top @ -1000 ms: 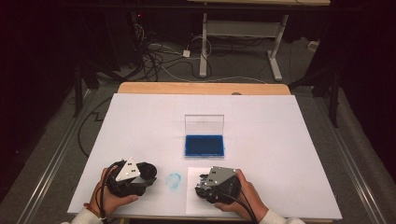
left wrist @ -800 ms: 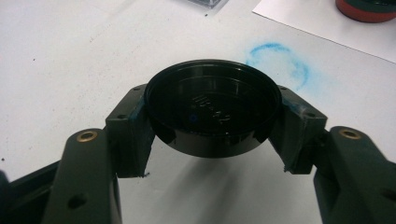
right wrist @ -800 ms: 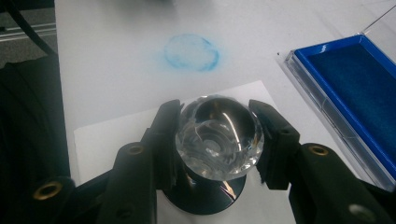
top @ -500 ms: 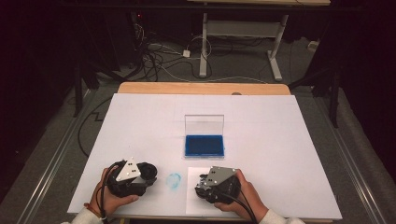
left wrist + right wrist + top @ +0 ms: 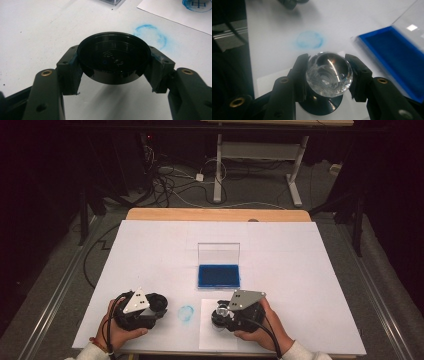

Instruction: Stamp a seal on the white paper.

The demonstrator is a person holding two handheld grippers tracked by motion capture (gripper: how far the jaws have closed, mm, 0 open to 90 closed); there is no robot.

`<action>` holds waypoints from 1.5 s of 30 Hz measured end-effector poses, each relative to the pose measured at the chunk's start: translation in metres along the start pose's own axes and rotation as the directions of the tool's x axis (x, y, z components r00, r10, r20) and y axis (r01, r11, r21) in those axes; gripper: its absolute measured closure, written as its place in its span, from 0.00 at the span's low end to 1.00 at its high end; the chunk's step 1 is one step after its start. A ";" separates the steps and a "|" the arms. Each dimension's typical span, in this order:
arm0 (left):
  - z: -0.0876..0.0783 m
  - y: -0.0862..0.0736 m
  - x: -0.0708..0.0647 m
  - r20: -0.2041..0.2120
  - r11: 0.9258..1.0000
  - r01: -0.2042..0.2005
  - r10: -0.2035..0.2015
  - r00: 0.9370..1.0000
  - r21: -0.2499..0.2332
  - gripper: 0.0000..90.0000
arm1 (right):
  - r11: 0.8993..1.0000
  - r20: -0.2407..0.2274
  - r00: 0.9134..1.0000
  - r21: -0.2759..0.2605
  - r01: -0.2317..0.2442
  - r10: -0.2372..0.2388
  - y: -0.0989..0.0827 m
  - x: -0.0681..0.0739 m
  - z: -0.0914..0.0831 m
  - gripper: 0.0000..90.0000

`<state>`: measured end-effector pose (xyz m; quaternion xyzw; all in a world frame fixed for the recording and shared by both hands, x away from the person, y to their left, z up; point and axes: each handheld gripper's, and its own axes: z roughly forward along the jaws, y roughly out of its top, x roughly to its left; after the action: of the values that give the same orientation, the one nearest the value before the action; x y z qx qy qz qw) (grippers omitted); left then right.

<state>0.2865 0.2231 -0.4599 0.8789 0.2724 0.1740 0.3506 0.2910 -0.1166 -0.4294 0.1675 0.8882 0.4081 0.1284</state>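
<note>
Stamp gripped by right gripper, unmoved since earlier; black cap clamped in left gripper; stamping pending.

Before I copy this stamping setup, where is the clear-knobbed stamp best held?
By the clear faceted knob of the round stamp, from above, fingers on opposite sides. It stands upright on the white paper sheet, the knob bulging above a narrower black base, as the right gripper holds it.

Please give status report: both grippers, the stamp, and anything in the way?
Left gripper shut on black round cap. Right gripper shut on stamp, standing on white paper sheet. Blue ink pad open beyond. Nothing in the way.
</note>
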 end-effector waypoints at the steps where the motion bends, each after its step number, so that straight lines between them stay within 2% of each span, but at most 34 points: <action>1: 0.000 0.000 0.000 0.000 1.000 0.000 0.000 1.000 0.000 0.41 | 1.000 0.004 1.000 -0.016 -0.006 0.006 0.001 -0.001 -0.004 0.63; 4: 0.000 0.000 -0.001 0.001 1.000 -0.001 0.001 1.000 0.001 0.41 | 0.999 0.037 0.999 -0.042 -0.005 0.006 0.004 -0.004 -0.015 0.63; 8: 0.000 0.000 -0.001 0.001 1.000 -0.001 0.001 1.000 0.000 0.41 | 0.997 0.052 0.998 -0.068 -0.021 0.025 0.005 -0.010 -0.023 0.63; 24: 0.001 -0.001 0.000 -0.012 1.000 -0.007 0.007 1.000 0.013 0.41 | 0.995 0.098 0.995 -0.100 -0.024 0.034 0.004 -0.022 -0.039 0.63; 31: 0.004 0.000 0.000 -0.005 1.000 -0.008 0.008 1.000 0.014 0.41 | 0.992 0.127 0.990 -0.122 -0.040 0.055 0.002 -0.032 -0.048 0.63; 45: 0.007 0.000 0.000 -0.004 1.000 -0.011 0.011 1.000 0.022 0.41 | 0.980 0.196 0.975 -0.186 -0.067 0.104 0.000 -0.051 -0.072 0.63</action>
<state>0.2902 0.2193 -0.4644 0.8838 0.2702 0.1750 0.3394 0.3110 -0.1865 -0.3794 0.2346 0.8222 0.4716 0.2157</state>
